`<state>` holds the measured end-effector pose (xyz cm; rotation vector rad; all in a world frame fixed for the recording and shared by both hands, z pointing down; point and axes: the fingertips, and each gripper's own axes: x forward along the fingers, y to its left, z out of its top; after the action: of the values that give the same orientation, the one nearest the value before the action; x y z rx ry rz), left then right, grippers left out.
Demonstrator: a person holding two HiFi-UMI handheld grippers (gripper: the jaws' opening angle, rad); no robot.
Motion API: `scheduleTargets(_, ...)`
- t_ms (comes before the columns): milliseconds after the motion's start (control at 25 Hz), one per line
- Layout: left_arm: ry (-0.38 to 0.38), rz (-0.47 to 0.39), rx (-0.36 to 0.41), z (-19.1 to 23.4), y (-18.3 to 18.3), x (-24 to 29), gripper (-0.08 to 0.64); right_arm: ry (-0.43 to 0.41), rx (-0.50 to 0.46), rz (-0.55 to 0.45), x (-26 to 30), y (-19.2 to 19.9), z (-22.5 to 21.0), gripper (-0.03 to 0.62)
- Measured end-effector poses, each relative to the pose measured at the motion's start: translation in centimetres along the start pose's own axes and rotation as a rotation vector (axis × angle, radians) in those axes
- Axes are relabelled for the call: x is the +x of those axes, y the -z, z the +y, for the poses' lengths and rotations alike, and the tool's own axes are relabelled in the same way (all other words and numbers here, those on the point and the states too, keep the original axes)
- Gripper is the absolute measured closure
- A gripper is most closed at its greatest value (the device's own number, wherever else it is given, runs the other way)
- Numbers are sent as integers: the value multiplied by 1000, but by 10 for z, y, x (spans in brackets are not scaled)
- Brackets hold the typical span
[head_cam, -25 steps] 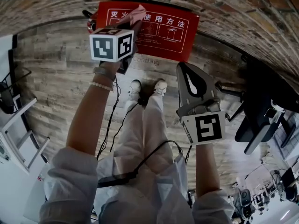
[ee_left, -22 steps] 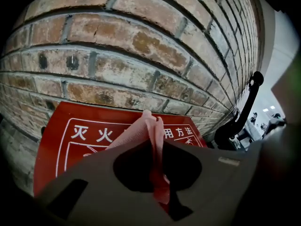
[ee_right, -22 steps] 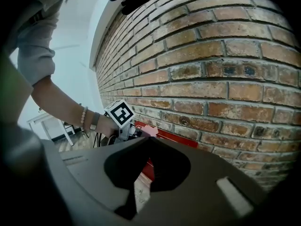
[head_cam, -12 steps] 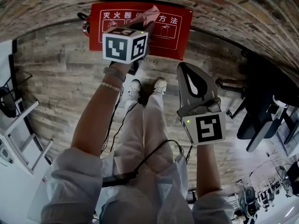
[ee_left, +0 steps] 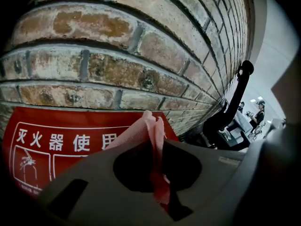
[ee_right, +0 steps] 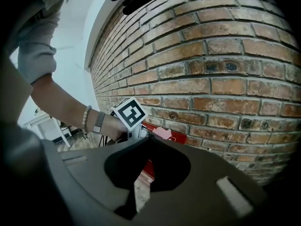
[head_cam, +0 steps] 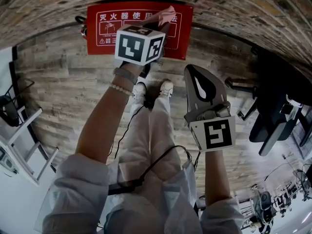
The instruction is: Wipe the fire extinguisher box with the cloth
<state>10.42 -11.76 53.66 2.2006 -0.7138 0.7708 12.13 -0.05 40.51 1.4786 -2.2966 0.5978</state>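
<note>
Count of things in view
One fire extinguisher box (head_cam: 105, 33), one cloth (head_cam: 165, 15), two grippers (head_cam: 162, 24) (head_cam: 192, 71), two shoes (head_cam: 140, 88) (head_cam: 166, 87), one brick wall (head_cam: 243, 9).

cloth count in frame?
1. A pink cloth, pinched in the left tool, in front of the right end of the red box at the brick wall. The right tool holds none. The person's body may hide others.

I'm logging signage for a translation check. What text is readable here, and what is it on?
"灭火器使用" then "法": white heading on the red fire extinguisher box; the pink cloth hides one character between them.
Small print under the box's diagrams: too small to read.
Elsewhere: none.
</note>
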Motion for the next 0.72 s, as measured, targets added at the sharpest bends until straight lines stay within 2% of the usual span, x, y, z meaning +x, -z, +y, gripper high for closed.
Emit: scheduleTargets(720,92,89,55,-69,8,39,549,36,19,-5,-17,7,-19,584)
